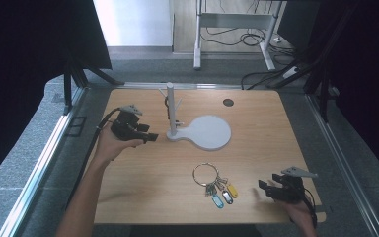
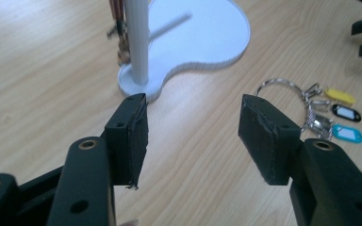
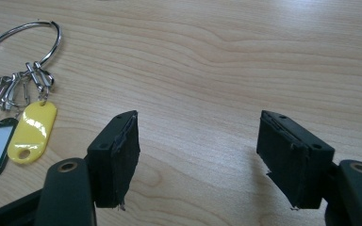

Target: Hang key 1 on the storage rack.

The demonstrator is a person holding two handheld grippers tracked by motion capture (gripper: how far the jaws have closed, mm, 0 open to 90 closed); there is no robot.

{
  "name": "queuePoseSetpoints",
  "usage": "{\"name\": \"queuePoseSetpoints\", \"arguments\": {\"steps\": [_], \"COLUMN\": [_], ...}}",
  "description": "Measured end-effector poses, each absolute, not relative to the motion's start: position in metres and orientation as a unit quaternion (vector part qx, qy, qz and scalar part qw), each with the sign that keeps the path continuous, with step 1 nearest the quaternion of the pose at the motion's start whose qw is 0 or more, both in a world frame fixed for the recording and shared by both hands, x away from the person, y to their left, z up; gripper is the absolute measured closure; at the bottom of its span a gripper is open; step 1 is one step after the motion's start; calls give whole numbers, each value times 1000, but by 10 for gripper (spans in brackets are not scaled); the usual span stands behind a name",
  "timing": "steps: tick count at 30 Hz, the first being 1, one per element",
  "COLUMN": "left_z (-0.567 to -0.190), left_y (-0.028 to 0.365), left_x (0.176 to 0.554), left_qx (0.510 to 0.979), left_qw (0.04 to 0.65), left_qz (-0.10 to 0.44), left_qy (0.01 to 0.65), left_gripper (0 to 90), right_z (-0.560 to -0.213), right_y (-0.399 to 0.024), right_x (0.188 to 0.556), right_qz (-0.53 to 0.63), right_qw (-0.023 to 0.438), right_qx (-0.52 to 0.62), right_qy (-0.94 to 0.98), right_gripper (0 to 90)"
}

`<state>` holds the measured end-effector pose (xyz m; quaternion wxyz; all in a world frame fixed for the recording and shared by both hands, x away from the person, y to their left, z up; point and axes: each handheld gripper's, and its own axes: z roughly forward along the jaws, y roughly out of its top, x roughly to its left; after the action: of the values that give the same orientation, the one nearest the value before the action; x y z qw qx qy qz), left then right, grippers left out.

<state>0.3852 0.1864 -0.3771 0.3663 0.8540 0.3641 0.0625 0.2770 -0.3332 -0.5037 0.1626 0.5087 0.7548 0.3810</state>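
Note:
A white stand (image 1: 210,132) with an upright post (image 1: 170,109) and side pegs sits at the table's middle back. Something small and brownish (image 2: 118,33) hangs beside the post. A metal key ring (image 1: 205,174) lies flat nearer the front, with yellow, black and blue tags (image 1: 223,194) fanned out from it. My left gripper (image 1: 151,137) is held just left of the stand's base, open, nothing between its pads (image 2: 135,136). My right gripper (image 1: 263,187) rests near the front right corner, to the right of the keys, open and empty (image 3: 200,157). The yellow tag (image 3: 32,131) lies left of its jaws.
A dark round grommet (image 1: 228,102) is set in the wooden tabletop (image 1: 148,182) behind the stand. Metal rails (image 1: 39,163) run along both sides of the table. Beyond the far edge stand desk legs and loose cables (image 1: 256,39) on the floor.

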Motion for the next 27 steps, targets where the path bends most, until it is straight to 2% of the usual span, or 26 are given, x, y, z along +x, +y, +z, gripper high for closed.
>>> {"name": "queuePoseSetpoints", "arguments": {"steps": [17, 27], "left_z": [-433, -457], "left_y": [198, 205], "left_x": [323, 312], "left_qx": [844, 851], "left_qw": [382, 356], "left_qz": [51, 60], "left_qy": [374, 380], "left_gripper": [436, 438], "right_z": [-506, -502], "right_y": [-329, -330], "right_x": [276, 277], "right_qz": [381, 379], "right_qw": [160, 169], "right_qx": [498, 501], "right_qy": [763, 760], "right_gripper": [306, 305]}}
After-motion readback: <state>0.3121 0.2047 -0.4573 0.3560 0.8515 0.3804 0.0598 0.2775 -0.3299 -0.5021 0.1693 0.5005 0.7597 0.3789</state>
